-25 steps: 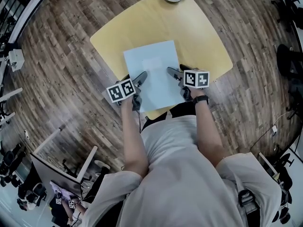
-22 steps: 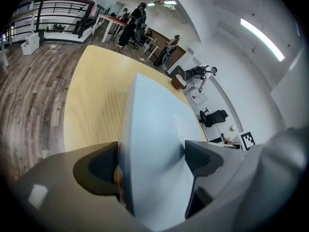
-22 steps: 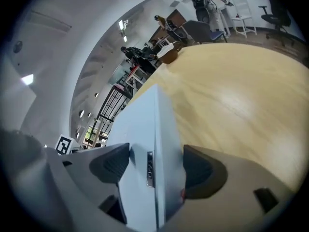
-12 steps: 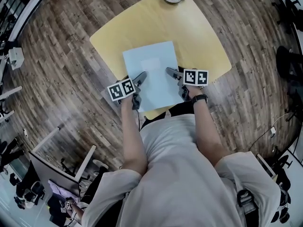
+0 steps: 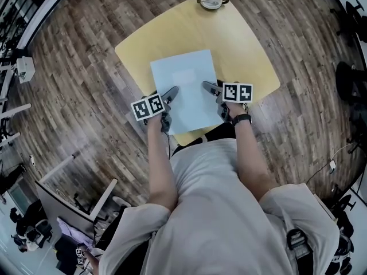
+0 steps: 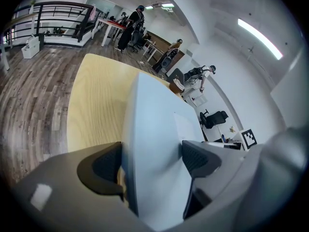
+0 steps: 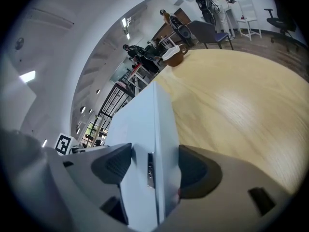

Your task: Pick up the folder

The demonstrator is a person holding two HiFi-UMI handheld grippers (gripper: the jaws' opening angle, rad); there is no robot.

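Folder (image 5: 184,85), one, on one table (image 5: 243,44): right claw (image 5: 207,86) clamps it, left claw (image 5: 171,91) closing around it.

Inspection recorded one table (image 5: 241,44), one folder (image 5: 184,90) and one bowl (image 5: 211,0). Two grippers were counted: the left gripper (image 5: 170,92), whose jaws were closing with the folder between them, and the right gripper (image 5: 207,86). Each carried one marker cube (image 5: 148,107), two in all.

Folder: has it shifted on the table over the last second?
No. The folder still lies at the table's near corner, as before. Only the head view itself drifted a little.
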